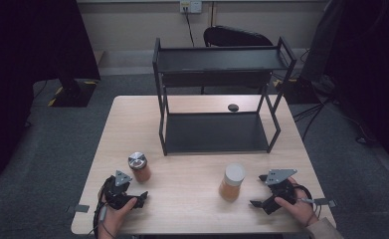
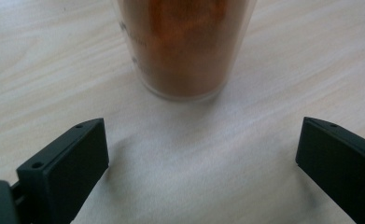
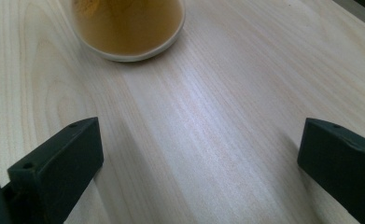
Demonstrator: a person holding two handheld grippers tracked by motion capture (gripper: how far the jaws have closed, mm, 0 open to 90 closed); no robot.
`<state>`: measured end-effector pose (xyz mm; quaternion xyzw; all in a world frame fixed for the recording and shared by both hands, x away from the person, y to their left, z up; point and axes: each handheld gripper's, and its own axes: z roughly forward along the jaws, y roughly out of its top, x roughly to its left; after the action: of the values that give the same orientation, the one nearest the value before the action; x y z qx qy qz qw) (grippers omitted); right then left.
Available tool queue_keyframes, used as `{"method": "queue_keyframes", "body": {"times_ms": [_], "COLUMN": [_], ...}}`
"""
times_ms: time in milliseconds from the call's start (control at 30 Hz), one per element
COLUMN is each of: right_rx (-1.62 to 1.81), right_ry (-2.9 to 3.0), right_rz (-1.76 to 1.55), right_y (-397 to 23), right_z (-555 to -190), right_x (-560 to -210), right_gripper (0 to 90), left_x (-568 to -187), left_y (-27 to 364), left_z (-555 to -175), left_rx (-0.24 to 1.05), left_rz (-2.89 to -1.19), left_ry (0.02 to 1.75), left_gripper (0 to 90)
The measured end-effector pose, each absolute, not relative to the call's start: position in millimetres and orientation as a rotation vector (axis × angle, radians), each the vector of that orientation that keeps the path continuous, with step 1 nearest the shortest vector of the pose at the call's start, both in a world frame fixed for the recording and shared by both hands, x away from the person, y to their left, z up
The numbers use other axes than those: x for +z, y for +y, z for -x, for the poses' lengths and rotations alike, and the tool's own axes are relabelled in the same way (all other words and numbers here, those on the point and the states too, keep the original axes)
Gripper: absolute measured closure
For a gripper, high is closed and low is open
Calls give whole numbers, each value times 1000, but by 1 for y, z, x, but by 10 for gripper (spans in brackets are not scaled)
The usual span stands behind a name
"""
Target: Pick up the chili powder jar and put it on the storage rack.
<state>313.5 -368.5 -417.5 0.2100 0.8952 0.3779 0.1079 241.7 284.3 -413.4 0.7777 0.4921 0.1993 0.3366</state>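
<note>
The silver-lidded jar (image 1: 139, 167) is standing just ahead of the left gripper (image 1: 141, 198), whose jaws are gaping wide and touching nothing. The white-lidded jar (image 1: 232, 181) is sitting ahead of the right gripper (image 1: 255, 203), jaws equally spread over bare table (image 1: 192, 164).

Wooden table (image 1: 192, 164): 2 jars (image 1: 140, 167), black rack (image 1: 217, 132).

1. My table (image 1: 192, 164) is pale wood, smooth and matt
2. Both jars, one (image 1: 140, 168) with a shiny metal lid and one (image 1: 232, 182) with a white one, look like clear glossy plastic
3. The shelf rack (image 1: 217, 132) is matt black metal
</note>
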Motion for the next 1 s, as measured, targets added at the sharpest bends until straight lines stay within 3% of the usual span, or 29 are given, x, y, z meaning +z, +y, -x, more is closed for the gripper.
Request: {"method": "queue_keyframes", "body": {"times_ms": [633,1000], "right_rx": [1113,1112], "right_ry": [2634,2634], "right_rz": [-617,-617], "right_y": [-369,-369], "right_z": [-314,-314], "right_x": [-418,-418], "right_gripper": [0,0], "left_x": [-423,-428], "left_y": [292,288], "left_z": [-261,-275], "left_rx": [481,487], "left_rz": [-1848,-1820], "left_ry": [1318,1288], "left_gripper": [38,163]}}
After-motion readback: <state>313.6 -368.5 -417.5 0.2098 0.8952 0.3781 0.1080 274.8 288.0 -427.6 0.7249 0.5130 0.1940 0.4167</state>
